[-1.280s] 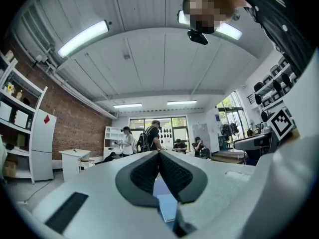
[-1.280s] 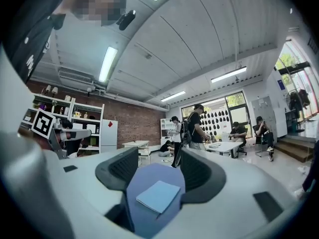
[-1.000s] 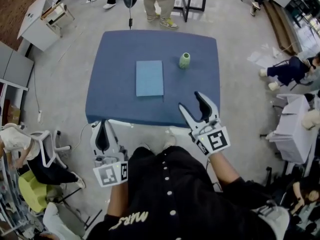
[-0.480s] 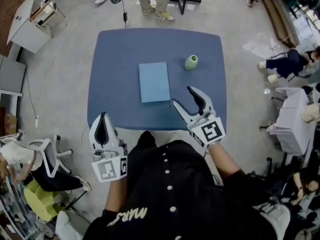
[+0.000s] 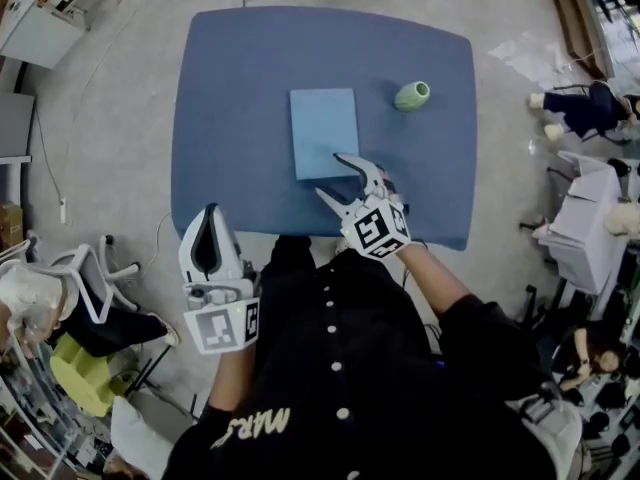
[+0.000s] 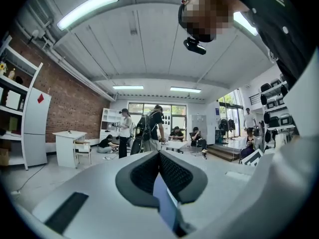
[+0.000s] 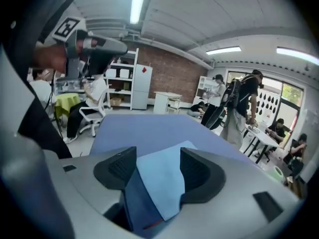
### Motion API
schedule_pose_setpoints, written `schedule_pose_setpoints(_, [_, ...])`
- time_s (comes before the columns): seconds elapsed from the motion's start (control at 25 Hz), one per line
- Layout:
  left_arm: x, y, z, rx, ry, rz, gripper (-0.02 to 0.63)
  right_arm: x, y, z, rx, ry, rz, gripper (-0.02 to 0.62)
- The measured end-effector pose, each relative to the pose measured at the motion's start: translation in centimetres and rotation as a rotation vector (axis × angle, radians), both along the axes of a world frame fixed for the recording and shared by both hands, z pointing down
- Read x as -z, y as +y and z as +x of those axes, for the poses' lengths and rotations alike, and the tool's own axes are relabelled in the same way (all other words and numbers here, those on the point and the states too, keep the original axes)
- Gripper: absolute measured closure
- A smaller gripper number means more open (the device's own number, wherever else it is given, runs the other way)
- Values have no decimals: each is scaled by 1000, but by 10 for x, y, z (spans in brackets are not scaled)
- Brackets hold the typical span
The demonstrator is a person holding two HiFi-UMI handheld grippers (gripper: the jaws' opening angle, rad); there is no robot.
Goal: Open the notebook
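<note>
The light-blue notebook (image 5: 323,131) lies closed on the blue table (image 5: 230,88), a little back from the near edge. My right gripper (image 5: 332,176) hangs just over the notebook's near right corner, tilted down, its jaws opening wide. In the right gripper view the notebook (image 7: 164,183) shows between the two pads (image 7: 119,168), which do not press on it. My left gripper (image 5: 208,218) is shut and empty, off the table's near left edge. In the left gripper view the left gripper (image 6: 159,156) points level into the room.
A small green vase (image 5: 411,95) lies on the table to the right of the notebook. A white chair (image 5: 90,278) stands on the floor at the left. White tables and seated people (image 5: 585,108) are at the right.
My right gripper has come down and to the left, from the table's near right edge to the notebook's near corner. My left gripper has moved up towards the table's near edge.
</note>
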State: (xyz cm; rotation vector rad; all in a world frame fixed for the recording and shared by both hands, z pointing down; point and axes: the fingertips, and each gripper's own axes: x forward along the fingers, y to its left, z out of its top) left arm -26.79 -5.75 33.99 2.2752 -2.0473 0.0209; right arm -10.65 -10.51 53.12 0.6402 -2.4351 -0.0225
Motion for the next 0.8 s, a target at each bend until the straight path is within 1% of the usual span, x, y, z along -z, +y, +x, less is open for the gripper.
schedule_pose_setpoints(0.08, [-15,-8,-6,-3,11,-20,603,-30,-2,-16,68,86,14,325])
schedule_pose_setpoints(0.2, [-34,-20,-13,-4,29,-37,603,-73,-5,-33,136,186,17,324])
schedule_pose_setpoints(0.28, [-47,-25,-16,-4,40,-50,603,-95,-8,-39,167,247,49,325])
schedule_pose_setpoints(0.36, [-59,-27,-20,0,51,-63,603,-110,-12,-44,176,286,82,331])
schedule_pose_setpoints(0.48, [-72,-27,-25,5,68,-77,603,-122,-14,-51,164,297,86,336])
schedule_pose_setpoints(0.6, [-83,-24,-31,9,77,-93,603,-127,-14,-55,152,277,80,353])
schedule_pose_setpoints(0.64, [-86,-23,-33,11,79,-99,603,-128,-15,-56,146,269,75,375])
schedule_pose_setpoints(0.68, [-88,-22,-34,13,80,-105,603,-129,-14,-56,144,264,67,378])
schedule_pose_setpoints(0.72, [-90,-21,-34,14,81,-109,603,-129,-14,-56,149,263,62,386])
schedule_pose_setpoints(0.8, [-90,-21,-34,17,82,-112,603,-130,-10,-58,179,275,77,428])
